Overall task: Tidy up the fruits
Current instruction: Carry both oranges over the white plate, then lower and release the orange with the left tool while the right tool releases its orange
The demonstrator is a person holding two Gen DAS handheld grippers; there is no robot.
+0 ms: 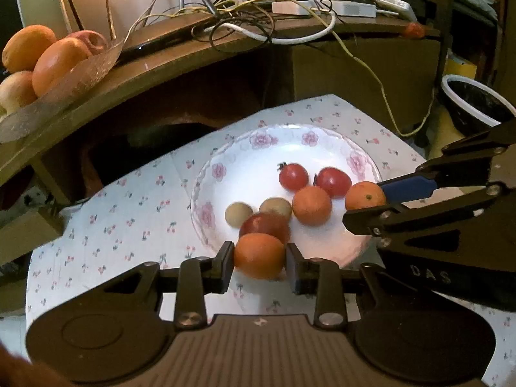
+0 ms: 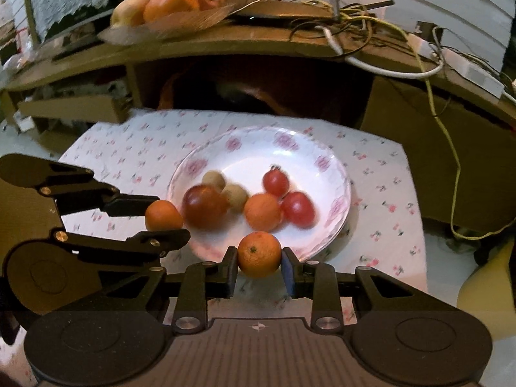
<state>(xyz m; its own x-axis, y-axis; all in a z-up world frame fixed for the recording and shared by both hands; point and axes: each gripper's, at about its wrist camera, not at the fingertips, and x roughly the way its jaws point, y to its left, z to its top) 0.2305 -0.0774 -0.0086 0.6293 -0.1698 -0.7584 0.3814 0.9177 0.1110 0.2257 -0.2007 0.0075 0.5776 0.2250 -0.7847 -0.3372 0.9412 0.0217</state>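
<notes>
Low in the centre of the left wrist view, the left gripper is closed on an orange mandarin, its pads pressed to either side of the fruit just over the near rim of the floral plate. The right gripper likewise clamps a second mandarin at the plate's near edge (the same fruit shows at the right of the left wrist view, between the blue-padded finger and the black one). On the plate lie a loose mandarin, two red cherry tomatoes, a darker red fruit and two small tan fruits. The plate sits on a cherry-print cloth. In the upper left of the frame, a glass bowl of larger oranges and apples stands on a wooden shelf beside tangled cables.
</notes>
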